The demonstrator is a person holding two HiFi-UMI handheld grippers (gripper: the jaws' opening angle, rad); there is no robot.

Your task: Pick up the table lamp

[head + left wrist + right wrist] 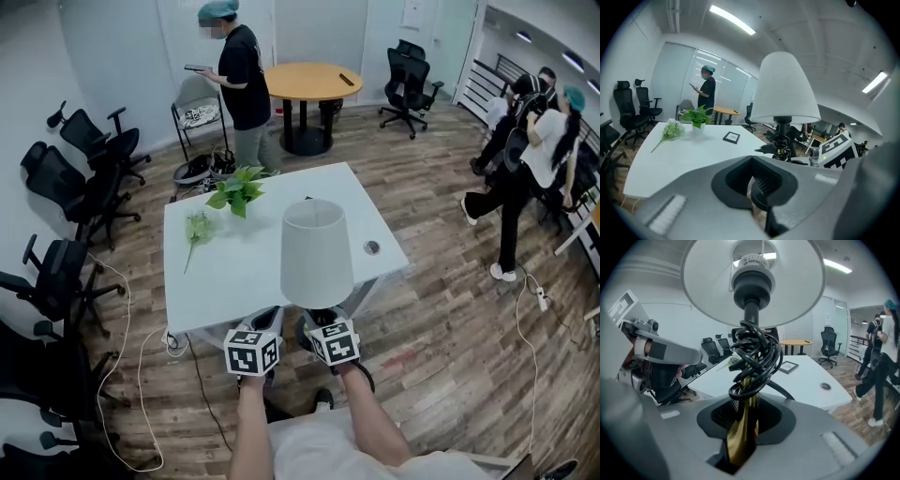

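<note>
The lamp [317, 253] stands upright in my grip at the table's [234, 281] near edge, its shade [752, 282] right above my right gripper [740, 446]. That gripper is clamped on the gold stem [743, 437], just under the bundled cord [754, 357]. No view shows the base, so I can't say whether it is off the tabletop.

My left gripper [754, 206] hangs just beside the right one, jaws pressed together on nothing.

As I see it, the grip is low on a smooth metal stem and the weight sits high in the shade, so the lamp will want to tip or turn in the jaws. I should hold firm, lift straight up and slowly, and keep the stem vertical. The cord could snag on the table edge. If the shade starts to lean, I can steady the stem with the left gripper.
</note>
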